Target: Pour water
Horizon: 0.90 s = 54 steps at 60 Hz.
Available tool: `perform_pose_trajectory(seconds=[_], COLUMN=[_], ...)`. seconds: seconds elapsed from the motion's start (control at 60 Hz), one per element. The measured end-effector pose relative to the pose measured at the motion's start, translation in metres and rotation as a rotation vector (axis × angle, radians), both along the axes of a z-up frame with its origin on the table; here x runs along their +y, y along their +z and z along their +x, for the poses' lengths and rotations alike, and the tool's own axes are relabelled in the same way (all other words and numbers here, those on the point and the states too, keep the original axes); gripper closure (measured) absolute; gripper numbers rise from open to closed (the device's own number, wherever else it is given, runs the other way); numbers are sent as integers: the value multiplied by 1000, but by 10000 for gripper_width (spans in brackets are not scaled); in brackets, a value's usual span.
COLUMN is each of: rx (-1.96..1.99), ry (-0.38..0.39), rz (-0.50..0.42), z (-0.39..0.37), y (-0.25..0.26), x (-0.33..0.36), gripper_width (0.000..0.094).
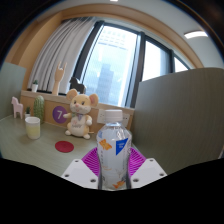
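A clear plastic water bottle (113, 150) with an orange and blue label and a pale cap stands upright between my fingers. My gripper (113, 166) is shut on the bottle, with the purple pads (92, 160) pressing its sides. A pale cup (33, 127) stands on the table far off to the left of the bottle, beyond the fingers. The bottle's base is hidden below.
A plush mouse toy (79, 113) sits behind a purple round sign (60, 115). A red coaster (64, 146) lies on the table (40, 150). A green cactus figure (39, 105) and a white llama figure (17, 106) stand at the left. A grey partition (180, 115) rises at the right, with windows behind.
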State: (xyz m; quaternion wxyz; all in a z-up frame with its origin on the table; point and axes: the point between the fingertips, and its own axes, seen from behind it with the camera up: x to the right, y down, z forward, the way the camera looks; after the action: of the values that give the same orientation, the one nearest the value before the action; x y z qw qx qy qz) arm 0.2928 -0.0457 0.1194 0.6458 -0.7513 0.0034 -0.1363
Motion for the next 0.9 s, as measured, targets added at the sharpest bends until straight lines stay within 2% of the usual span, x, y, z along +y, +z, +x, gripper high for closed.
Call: perform_pose_trajectory(seconds=[0.15,0.4,0.8,0.9], rx=[-259,-770,-1541,-1779], ry=[72,205,342,348], rz=[-51,-40,-45,-8], z=[-51,-160,-262,-277], y=[13,52,42,45], x=[48,124,186,194], gripper_width=[620,620,617,622])
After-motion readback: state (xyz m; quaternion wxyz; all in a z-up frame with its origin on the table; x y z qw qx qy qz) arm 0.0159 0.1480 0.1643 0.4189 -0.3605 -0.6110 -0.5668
